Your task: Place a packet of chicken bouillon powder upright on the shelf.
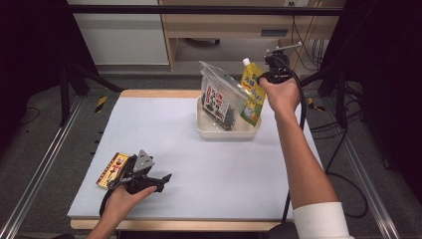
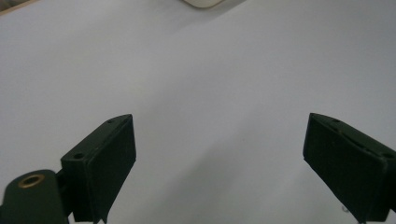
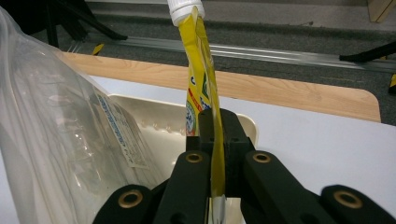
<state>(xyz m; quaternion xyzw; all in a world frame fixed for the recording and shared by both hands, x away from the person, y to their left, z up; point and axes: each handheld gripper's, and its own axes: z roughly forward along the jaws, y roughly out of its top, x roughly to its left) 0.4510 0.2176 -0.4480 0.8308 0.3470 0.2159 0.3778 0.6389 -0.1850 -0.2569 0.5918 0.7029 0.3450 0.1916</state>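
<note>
The spout pouch [image 3: 200, 70] is showing a bright yellow body with small green, red and blue printing, and its screw cap [image 3: 184, 10] is white. The zip bag [image 1: 219, 94] is looking clear, with a white label carrying red and black print. The tray [image 1: 226, 133] is appearing cream white. The flat packet [image 1: 112, 169] is yellow with red marks. The table mat [image 1: 164, 129] is pale grey-blue, and the table edge [image 3: 299, 91] is light wood. Both the right gripper [image 3: 217, 135] and the left gripper [image 2: 219, 158] are black.
</note>
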